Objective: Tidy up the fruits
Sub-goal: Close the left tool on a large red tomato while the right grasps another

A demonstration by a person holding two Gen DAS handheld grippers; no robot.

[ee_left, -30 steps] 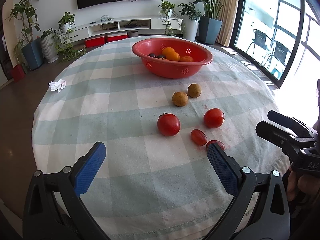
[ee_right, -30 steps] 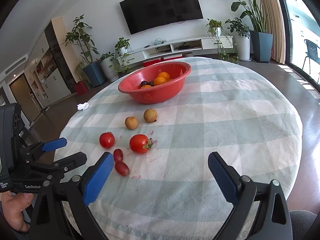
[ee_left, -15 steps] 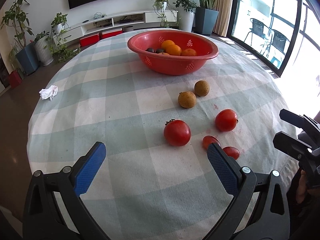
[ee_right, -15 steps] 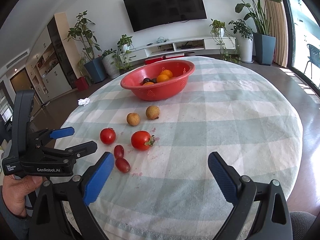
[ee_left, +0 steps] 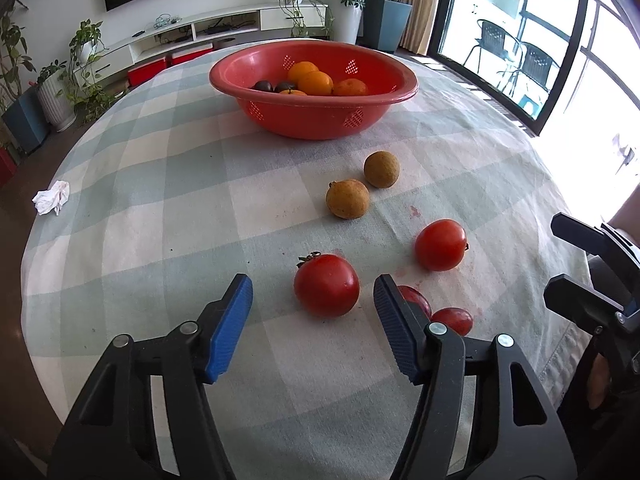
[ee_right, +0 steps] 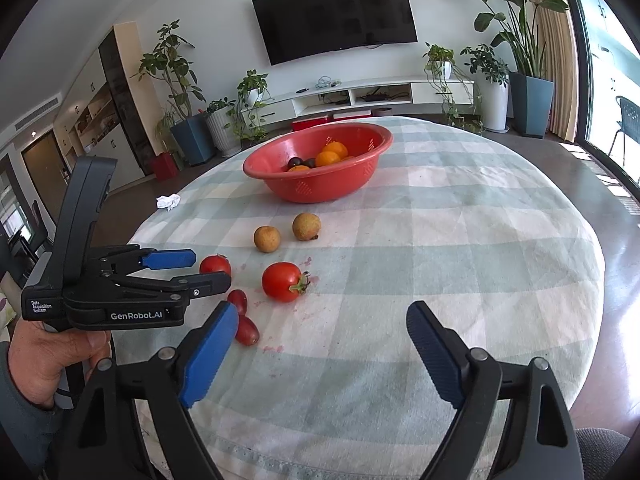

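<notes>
Closer to the fruit now: the left gripper [ee_left: 312, 320] has been brought forward and down over the table since the earlier frames, and its jaws have just been closing, narrowed to a half-open gap with nothing pressed between the pads. The right gripper [ee_right: 320, 356] is being kept where it was, jaws closing a touch but still wide apart and grasping nothing.

Biggest thing first: the round table [ee_right: 500, 240] under its checked cloth is being left mostly bare on the window side, so plenty of room is being offered there, right out to the curved edge. The red bowl [ee_left: 316, 120] is sitting toward the far side, well in from the rim, with oranges [ee_left: 314, 80] and a couple of dark fruits inside.

Between bowl and grippers the loose fruit is being clustered. The stemmed tomato [ee_left: 326, 285] is lying just ahead of the left gripper's gap, not yet between the pads. A second tomato [ee_left: 440, 245] is resting near it toward the right gripper. Two brown fruits [ee_left: 347, 199] are sitting side by side, almost touching, nearer the bowl. Two small red grape tomatoes [ee_left: 452, 319] are lying together near the table's near edge, one partly hidden behind the left gripper's finger.

A crumpled tissue [ee_left: 51, 197] is sitting right at the cloth's far-left edge, well apart from everything.
</notes>
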